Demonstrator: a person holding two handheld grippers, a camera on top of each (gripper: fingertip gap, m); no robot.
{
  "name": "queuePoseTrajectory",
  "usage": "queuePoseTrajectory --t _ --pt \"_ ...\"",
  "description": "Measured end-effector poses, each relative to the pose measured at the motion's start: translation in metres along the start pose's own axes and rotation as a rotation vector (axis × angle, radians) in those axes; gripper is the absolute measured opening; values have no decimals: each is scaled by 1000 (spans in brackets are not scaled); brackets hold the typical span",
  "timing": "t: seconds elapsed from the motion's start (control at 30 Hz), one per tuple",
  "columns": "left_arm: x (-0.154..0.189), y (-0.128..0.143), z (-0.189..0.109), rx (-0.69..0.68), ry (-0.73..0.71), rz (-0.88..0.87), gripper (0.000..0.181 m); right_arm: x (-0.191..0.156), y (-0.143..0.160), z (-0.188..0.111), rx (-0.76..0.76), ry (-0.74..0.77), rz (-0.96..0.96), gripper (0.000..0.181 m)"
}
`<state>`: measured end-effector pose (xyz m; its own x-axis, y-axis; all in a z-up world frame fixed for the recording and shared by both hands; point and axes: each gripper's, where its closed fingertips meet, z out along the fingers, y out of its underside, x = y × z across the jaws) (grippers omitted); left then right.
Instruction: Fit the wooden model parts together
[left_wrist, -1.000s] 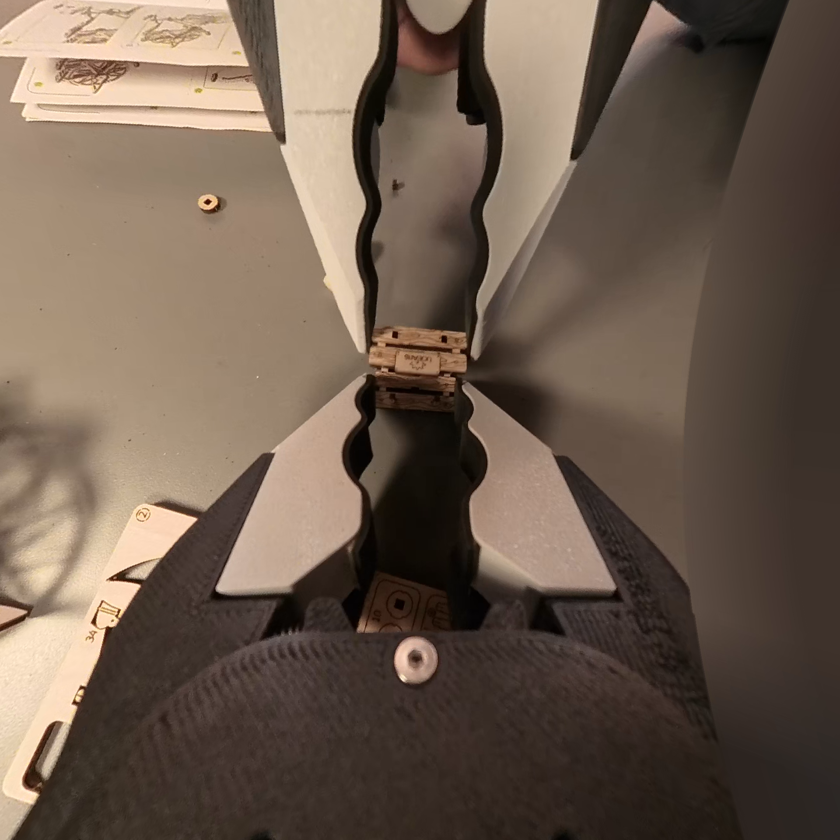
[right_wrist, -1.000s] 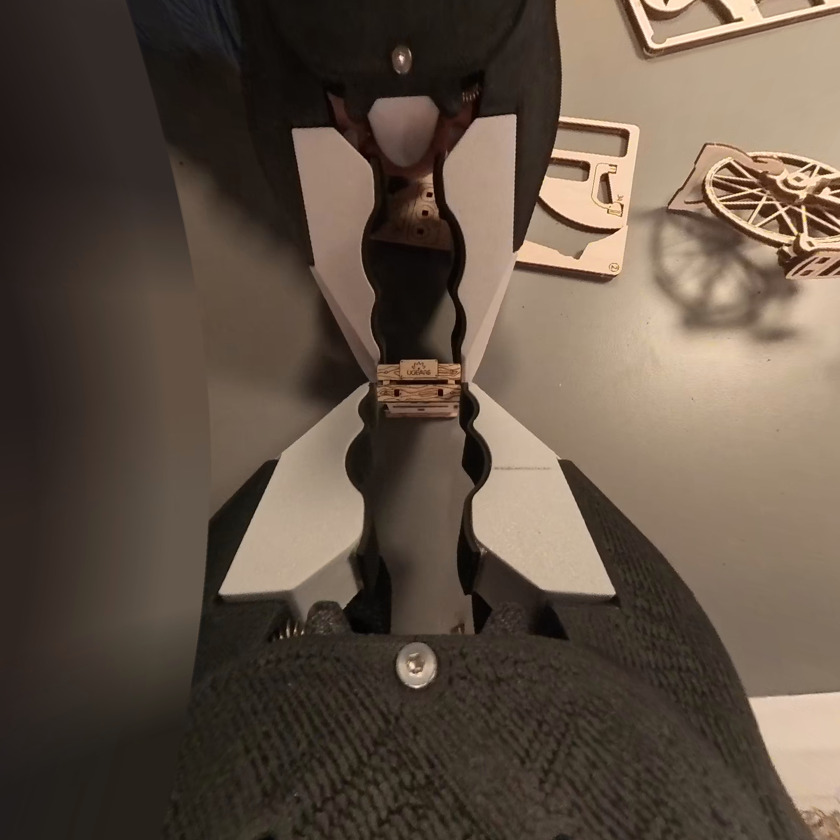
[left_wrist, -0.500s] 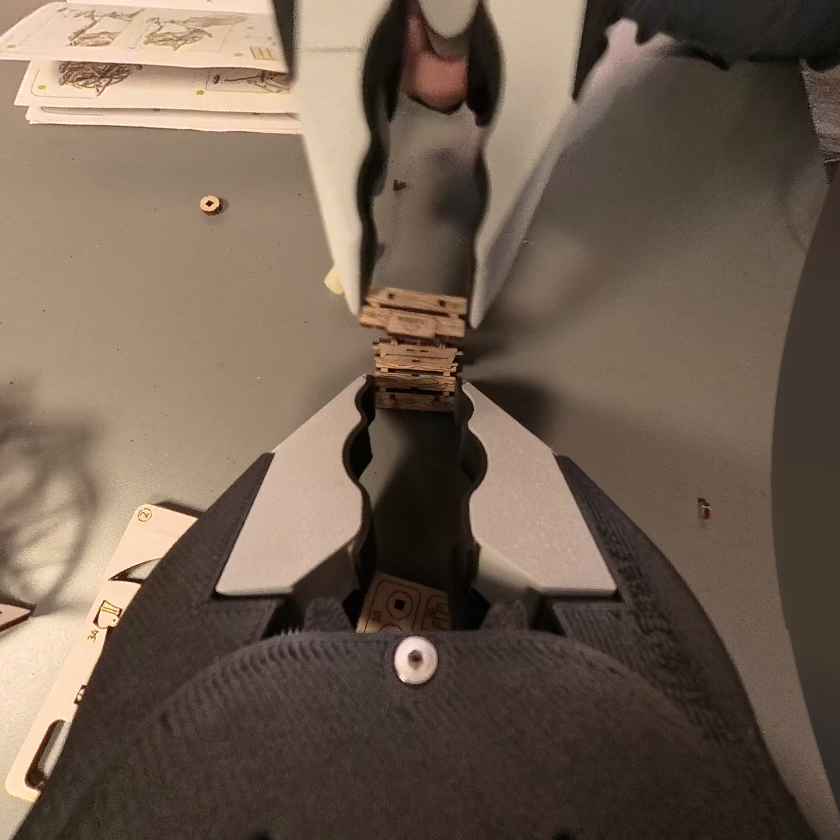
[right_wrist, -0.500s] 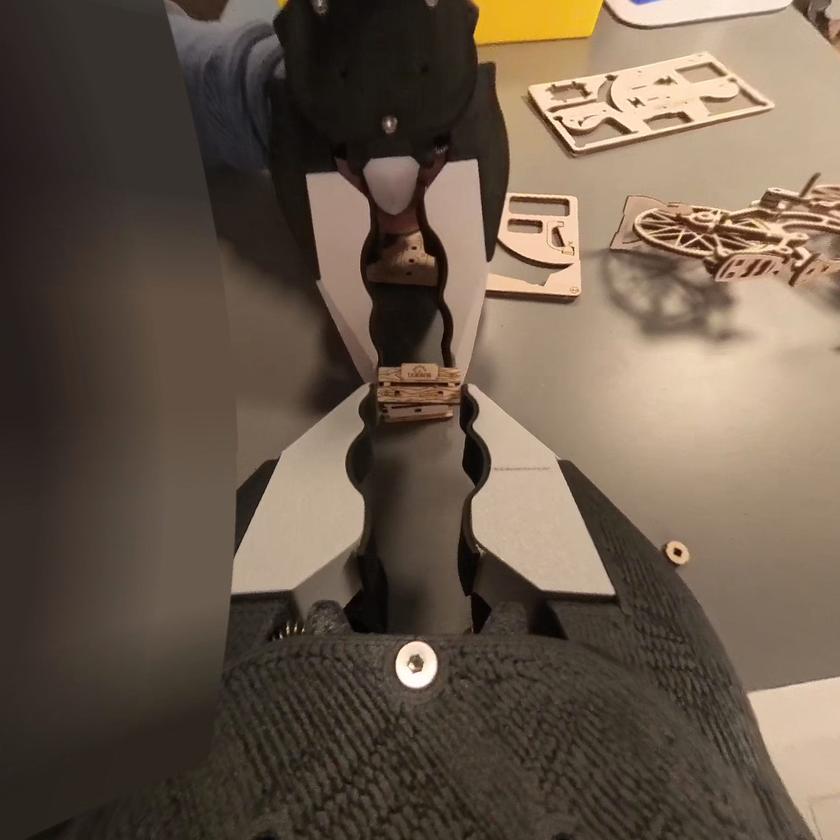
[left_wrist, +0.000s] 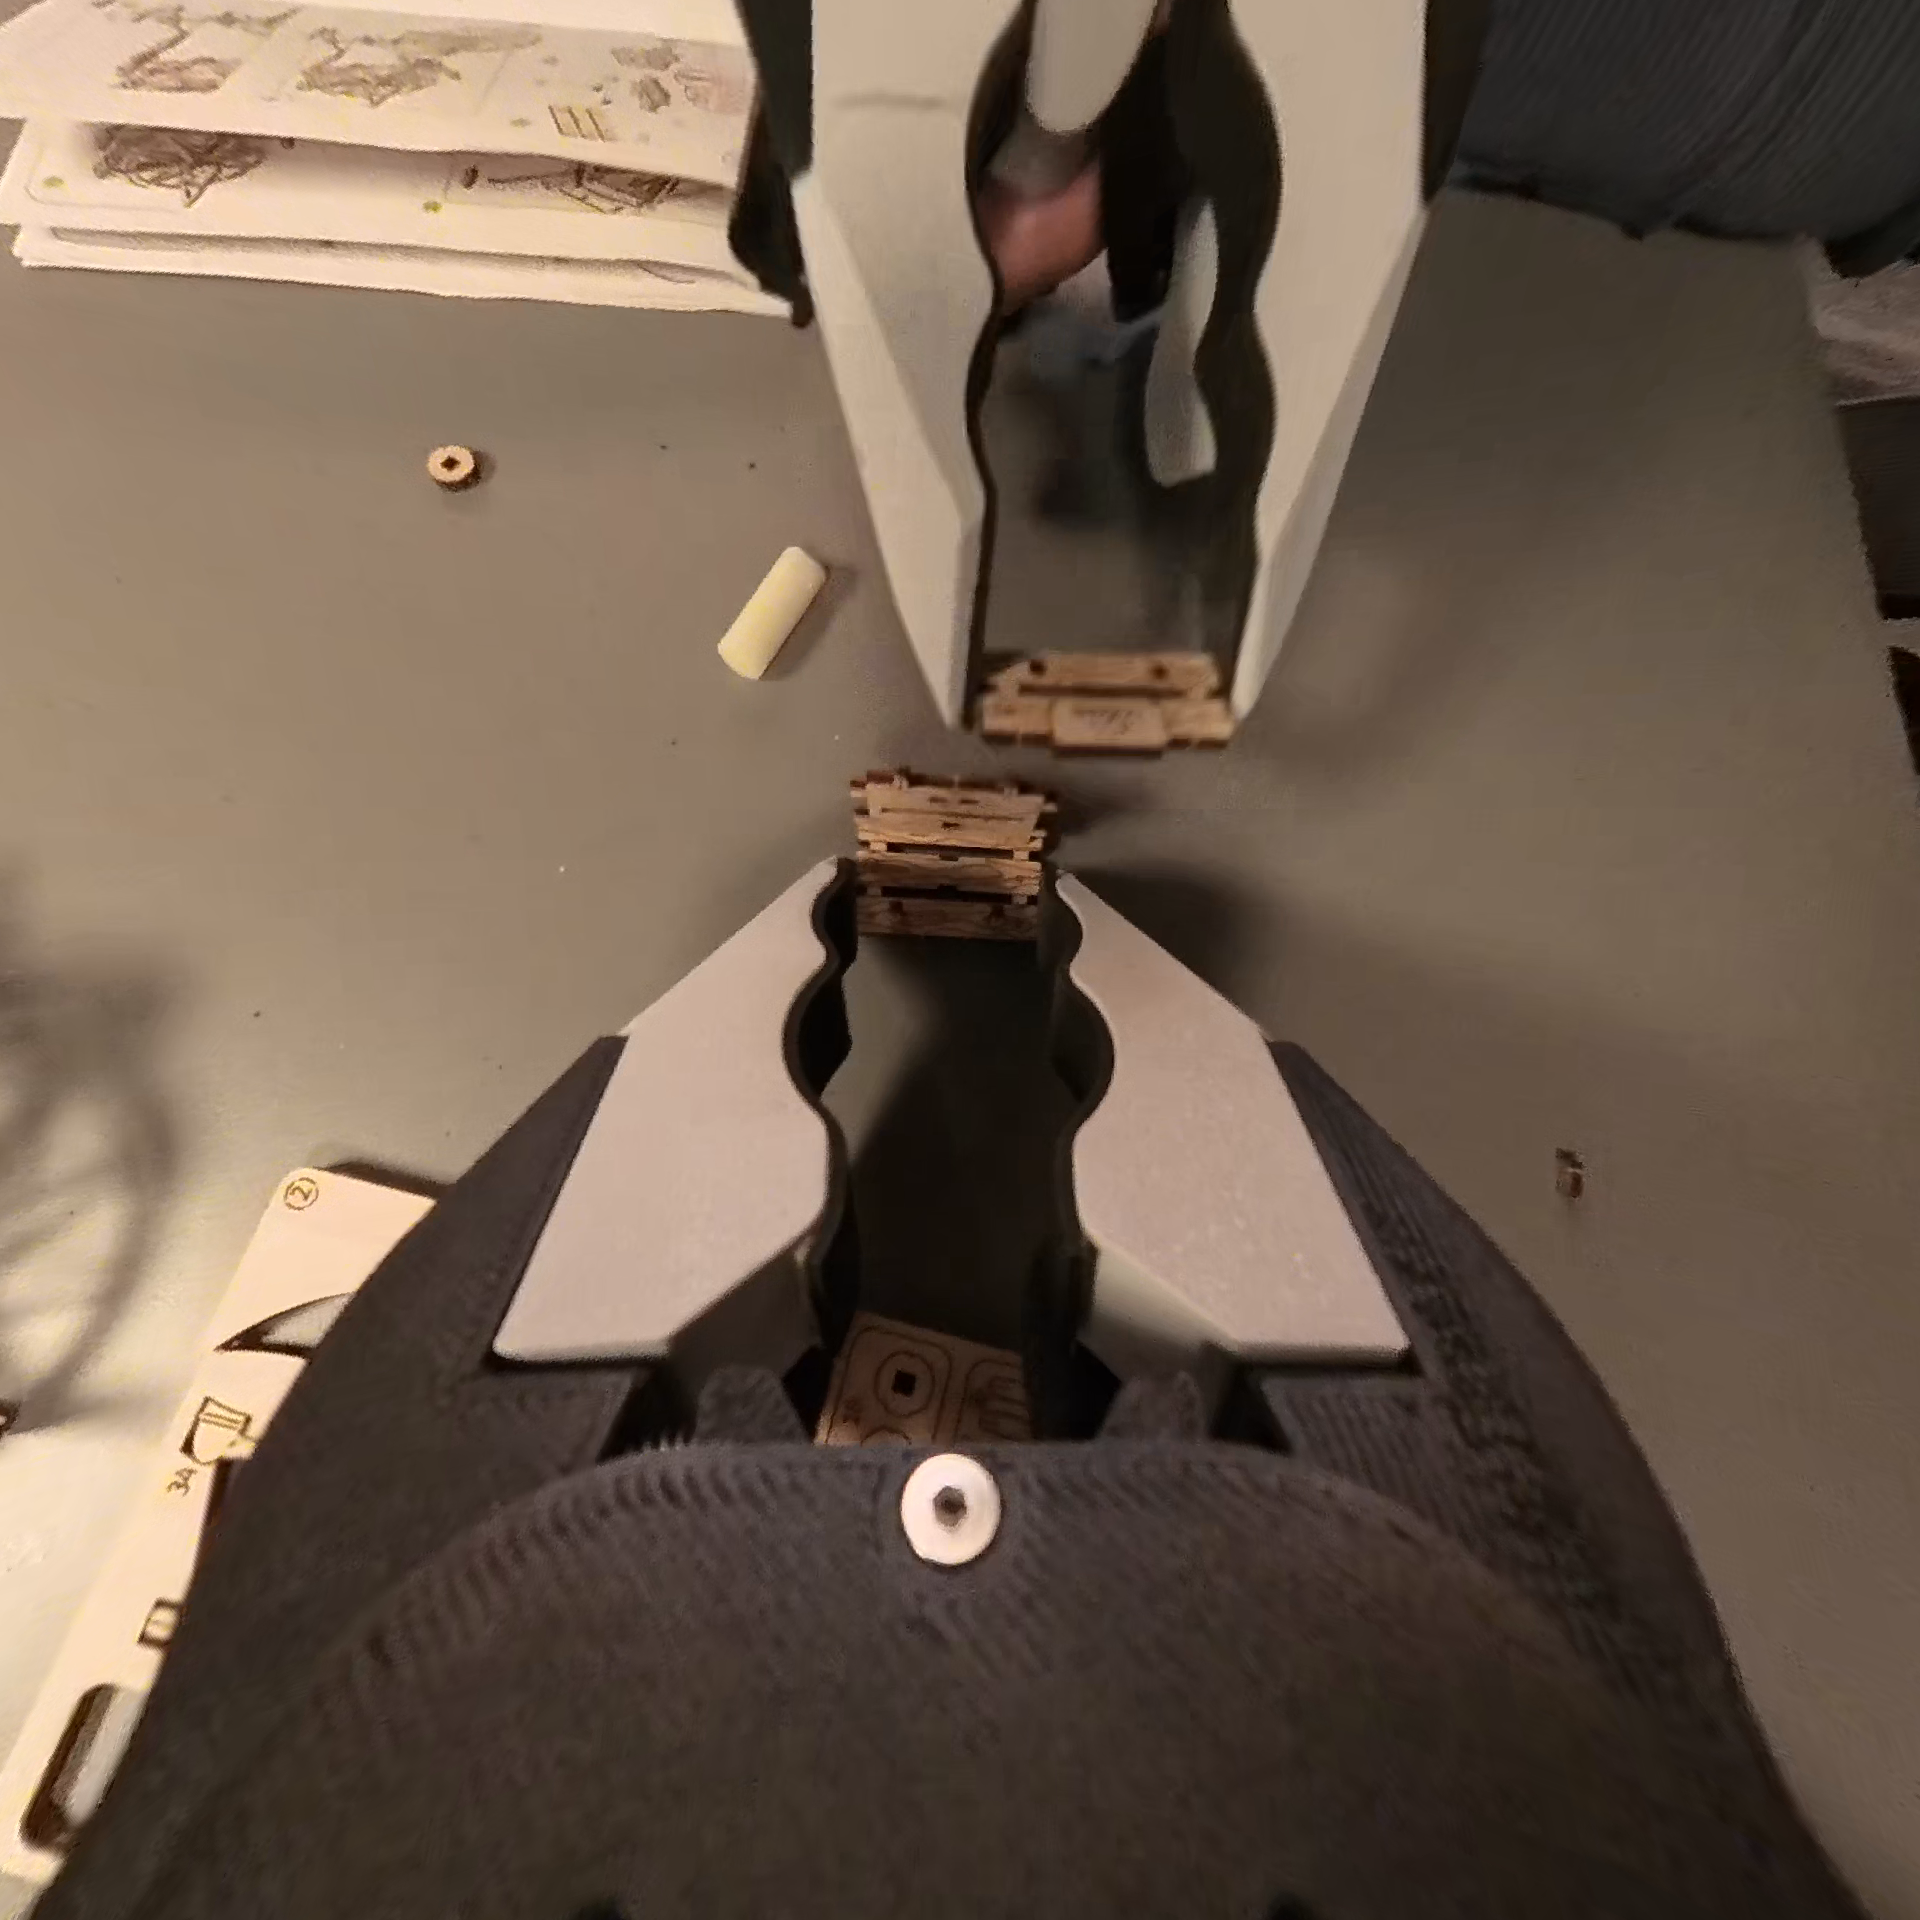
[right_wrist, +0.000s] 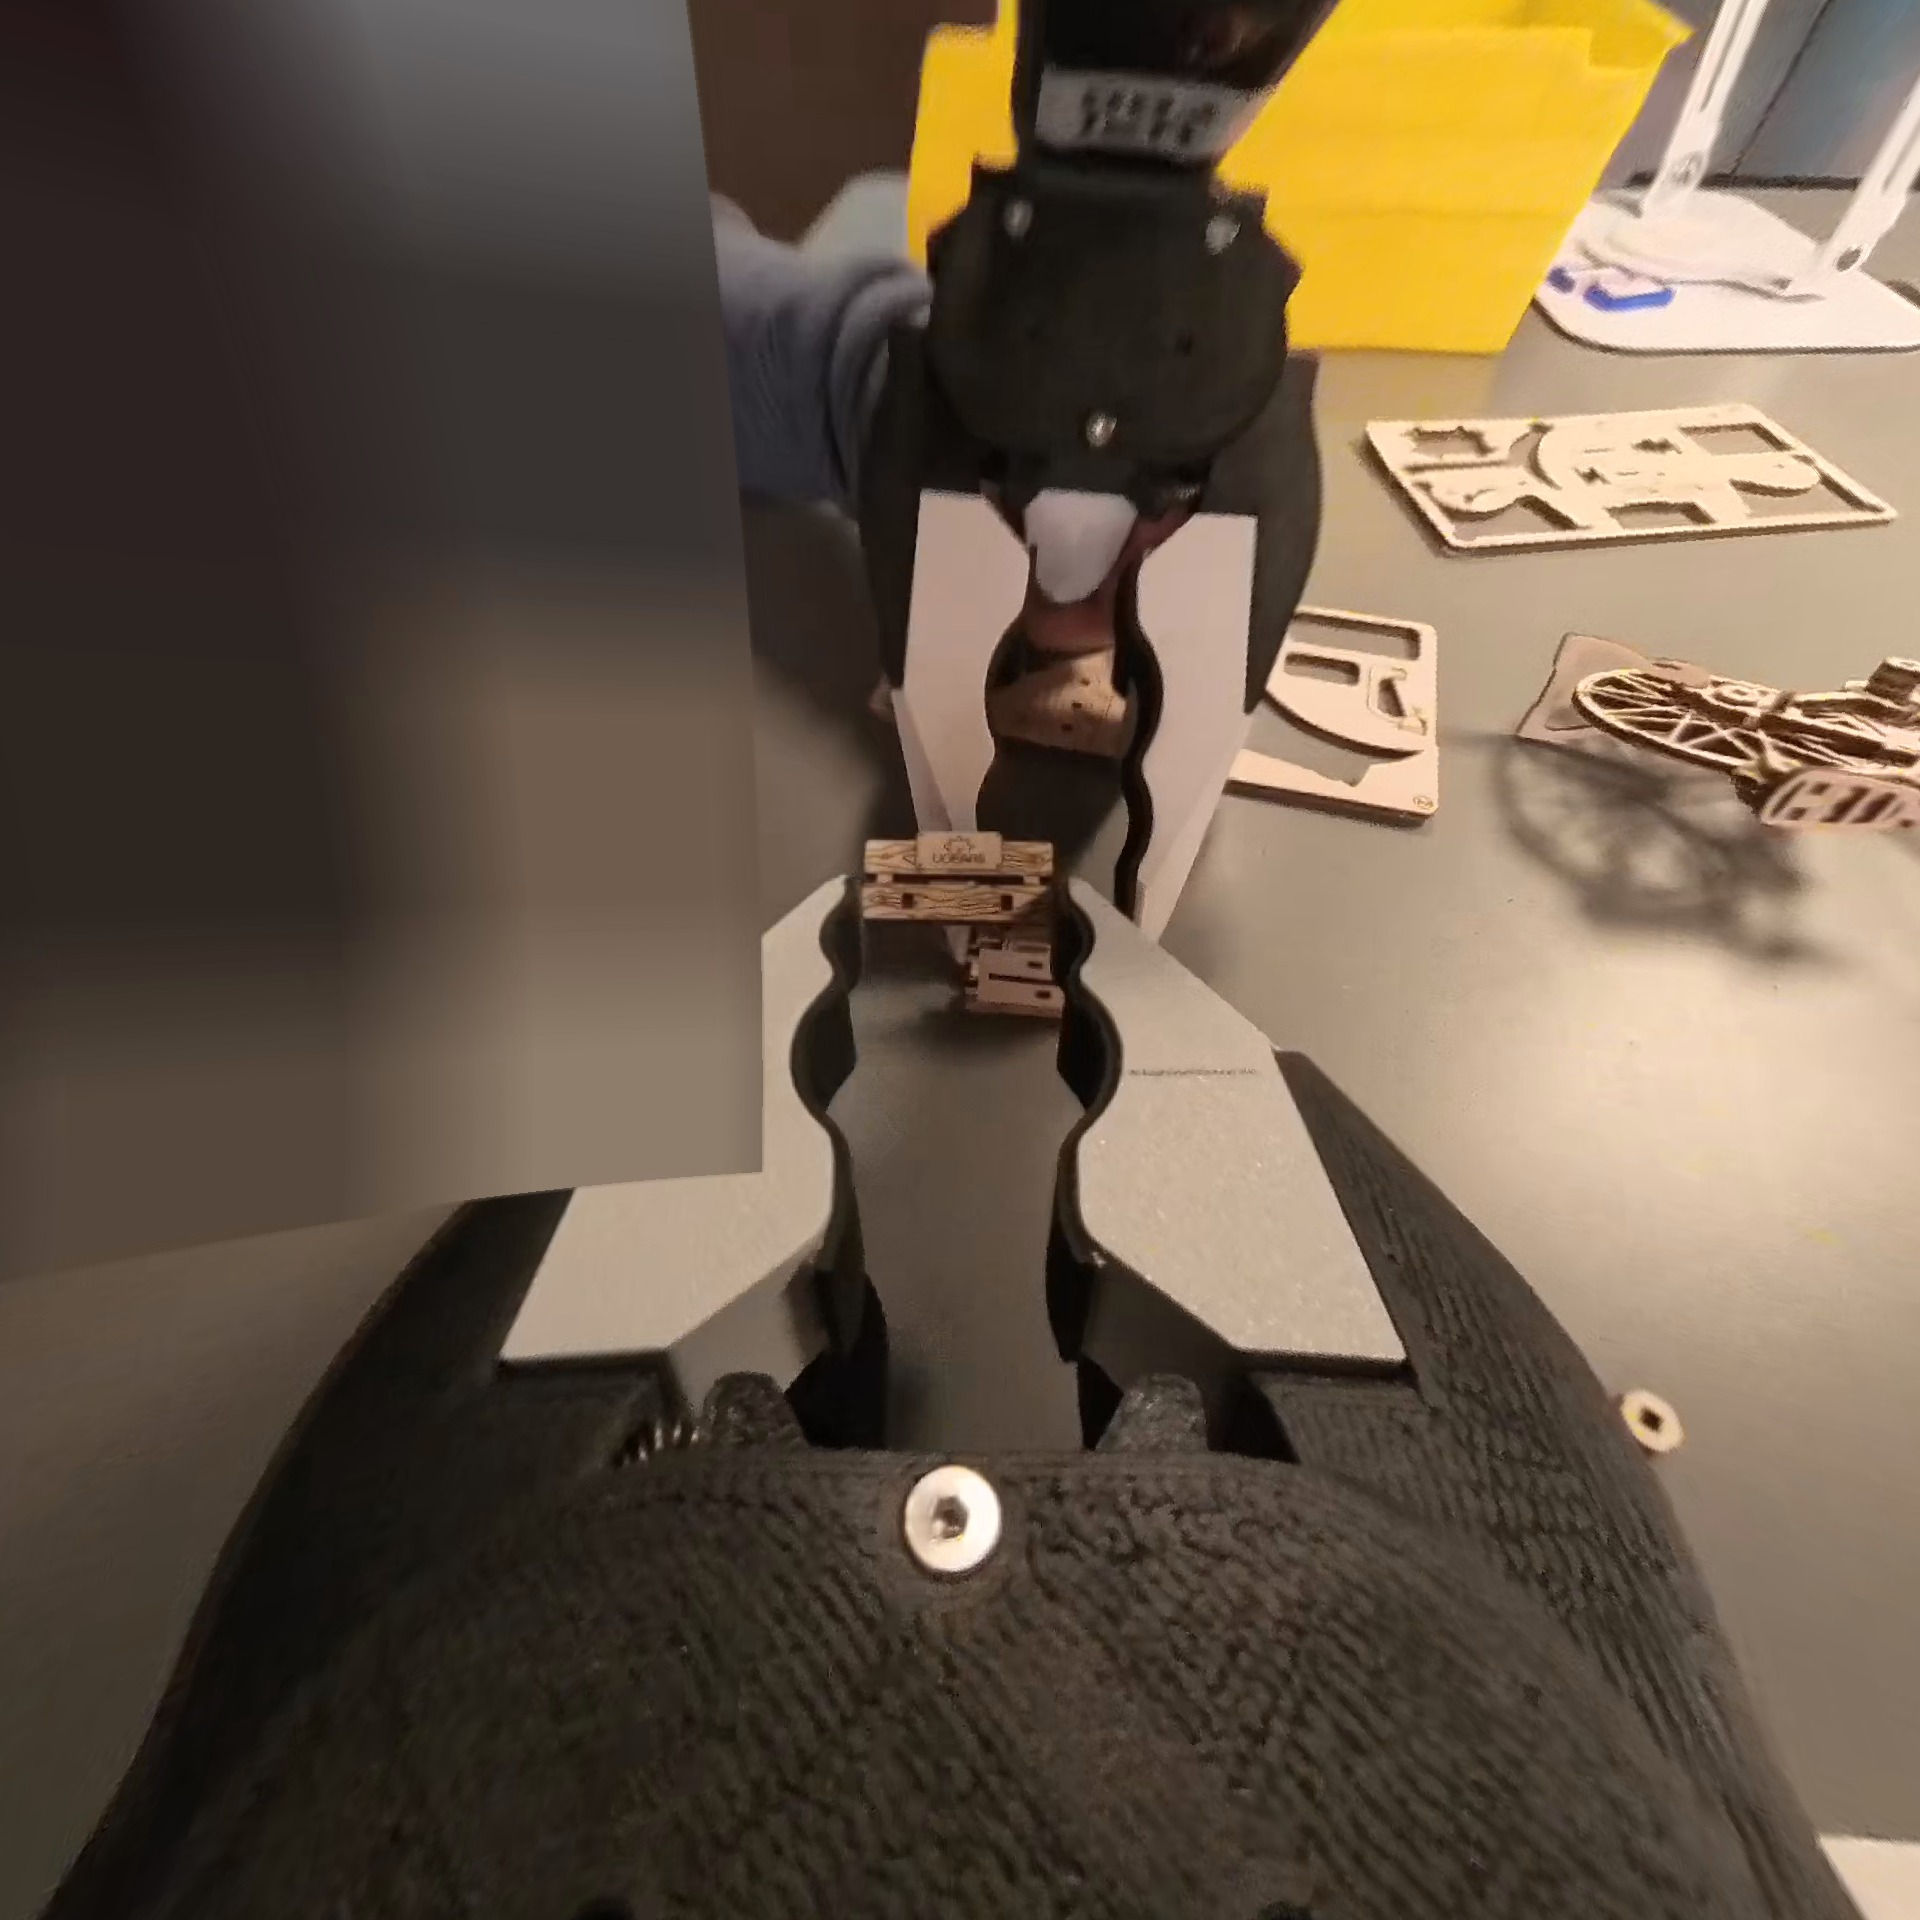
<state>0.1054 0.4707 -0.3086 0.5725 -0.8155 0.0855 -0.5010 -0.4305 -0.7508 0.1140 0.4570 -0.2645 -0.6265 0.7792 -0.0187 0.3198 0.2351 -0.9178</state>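
Note:
In the left wrist view my left gripper (left_wrist: 951, 894) is shut on a small slatted wooden crate part (left_wrist: 948, 847) just above the grey table (left_wrist: 416, 831). My right gripper (left_wrist: 1107, 719) faces it from the far side, shut on a second slatted wooden part (left_wrist: 1107, 701) with a small plate on it. A narrow gap separates the two parts, and the right one sits a little to the right. In the right wrist view my right gripper (right_wrist: 961, 906) holds the plated part (right_wrist: 956, 883). The left gripper's part (right_wrist: 1013, 977) shows behind it, lower and to the right.
Instruction sheets (left_wrist: 364, 135) lie at the far left, with a small wooden ring (left_wrist: 454, 470) and a pale stick (left_wrist: 774, 613) nearby. A punched wooden sheet (left_wrist: 208, 1455) lies under my left gripper. A yellow bin (right_wrist: 1403, 187), another parts sheet (right_wrist: 1621, 488) and a wheeled wooden model (right_wrist: 1745, 727) sit to the right. My hands' fingertips stand some 5 cm from each other. It is some 5 cm from my left tips to the pale stick (left_wrist: 774, 613).
The two wooden parts were pressed together a second ago and are now apart. My right gripper has drawn back and shifted sideways with its part; the left has held still.

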Motion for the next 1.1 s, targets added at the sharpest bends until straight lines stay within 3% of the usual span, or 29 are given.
queuePoseTrajectory --t 0.13,0.3,0.7,0.87,1.0,1.1 --pt "1 0 1 -2 17 5 34 9 -7 -8 71 -25 129 34" --pt "1 0 1 -7 26 41 34 12 15 11 -113 39 111 35" --pt "2 -1 2 -4 30 41 34 28 -8 -2 75 192 165 34" --pt "3 -1 1 0 45 25 34 43 -29 -26 260 381 98 34" --pt "3 -1 2 -3 31 43 34 58 -50 -56 466 662 -2 34" --pt "3 0 2 -6 15 61 34 61 -53 -70 477 857 -86 34"
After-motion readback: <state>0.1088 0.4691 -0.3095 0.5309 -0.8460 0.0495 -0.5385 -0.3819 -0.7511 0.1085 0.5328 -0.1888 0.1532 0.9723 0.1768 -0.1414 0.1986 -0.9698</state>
